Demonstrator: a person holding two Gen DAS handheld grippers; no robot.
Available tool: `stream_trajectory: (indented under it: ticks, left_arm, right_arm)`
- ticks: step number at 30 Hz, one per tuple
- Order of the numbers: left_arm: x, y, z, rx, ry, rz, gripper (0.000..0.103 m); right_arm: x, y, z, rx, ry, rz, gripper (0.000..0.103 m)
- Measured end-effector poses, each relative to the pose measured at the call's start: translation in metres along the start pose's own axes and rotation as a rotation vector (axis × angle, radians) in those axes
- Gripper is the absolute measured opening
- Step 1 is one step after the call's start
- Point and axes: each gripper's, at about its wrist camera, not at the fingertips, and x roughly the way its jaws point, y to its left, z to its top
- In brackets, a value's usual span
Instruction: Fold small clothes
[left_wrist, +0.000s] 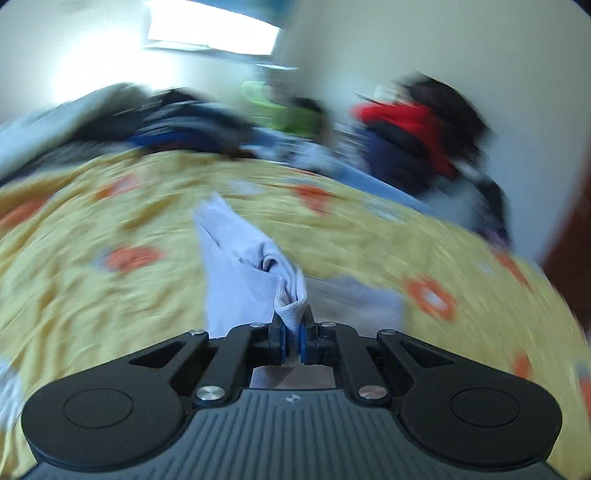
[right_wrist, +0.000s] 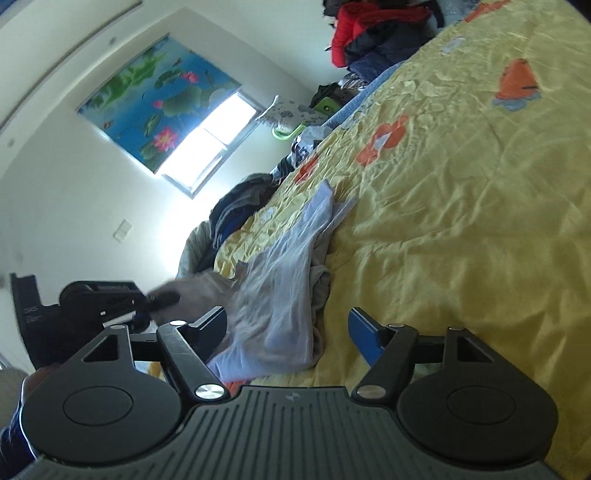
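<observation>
At the lower centre of the left wrist view, the left gripper (left_wrist: 293, 332) is clamped narrowly on a bunched edge of the pale garment (left_wrist: 240, 266), which is stretched up the frame over the yellow bedspread (left_wrist: 110, 206). In the right wrist view, the right gripper (right_wrist: 288, 325) is held wide, with nothing pinched; the garment lies between its fingers (right_wrist: 364, 332), at centre frame.

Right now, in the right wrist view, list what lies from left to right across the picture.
left gripper → window blind → pale garment → yellow bedspread
</observation>
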Motion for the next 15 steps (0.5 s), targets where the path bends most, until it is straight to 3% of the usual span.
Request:
stream_trajectory:
  ticks: [2,5,8,15]
  left_arm:
    - [0.003,-0.033,-0.018,0.130,0.045,-0.056,0.006]
    - [0.022,-0.053,-0.050,0.192,0.178,-0.167,0.007]
    - [0.034,-0.058,-0.075,0.267,0.195,-0.157,0.007]
    - [0.025,-0.041,-0.061,0.204,0.241,-0.253,0.012]
  right_arm:
    - [-0.002,-0.007,0.002,0.050,-0.019,0.003,0.066]
    - [-0.004,-0.015,0.003,0.101,-0.036,0.012,0.060]
    - [-0.003,-0.018,0.004,0.111,-0.035,0.019,0.059]
    - [0.001,-0.016,0.004,0.097,-0.026,0.018,0.059]
